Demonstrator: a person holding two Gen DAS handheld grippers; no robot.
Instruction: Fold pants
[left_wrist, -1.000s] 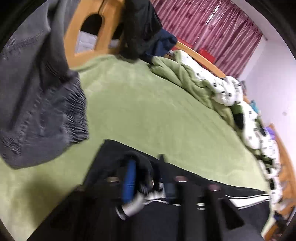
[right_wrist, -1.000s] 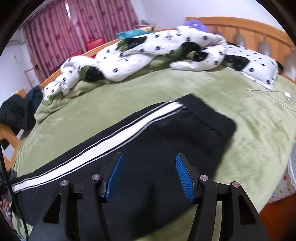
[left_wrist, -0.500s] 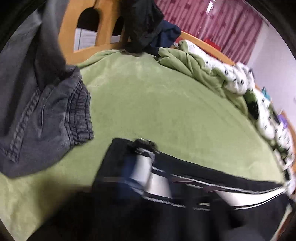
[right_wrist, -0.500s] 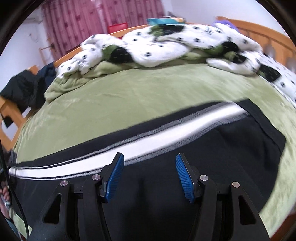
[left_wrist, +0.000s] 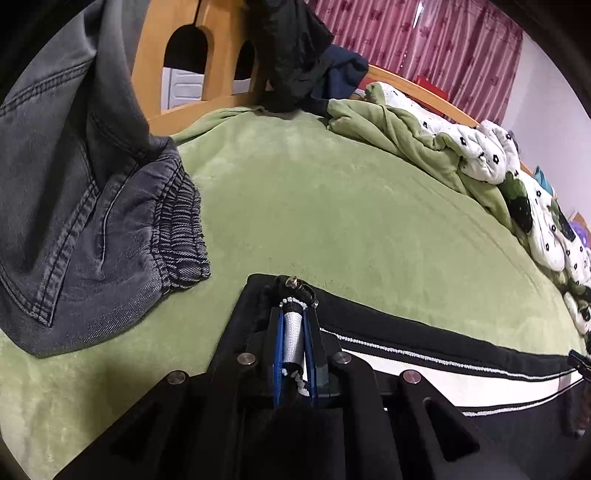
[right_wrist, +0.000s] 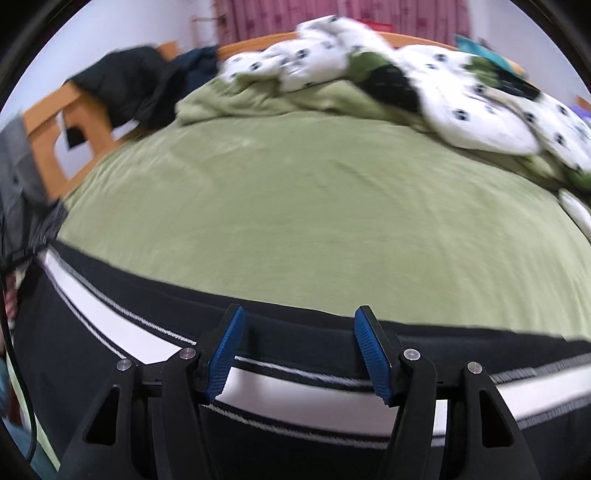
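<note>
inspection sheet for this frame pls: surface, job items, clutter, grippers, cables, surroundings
Surface: green blanket over the bed, mostly bare in the middle.
Job's things: black track pants with a white side stripe, laid out along the near edge.
Clutter: grey jeans at the left; spotted white duvet bunched at the far side; dark jacket draped on the wooden bed frame.
Grippers: left hand-held gripper shut on the pants' hem at the stripe; right hand-held gripper over the stripe, jaws opening, nothing pinched.
Cables: thin dark cable at the left edge.
Surroundings: red curtain, white wall.
</note>
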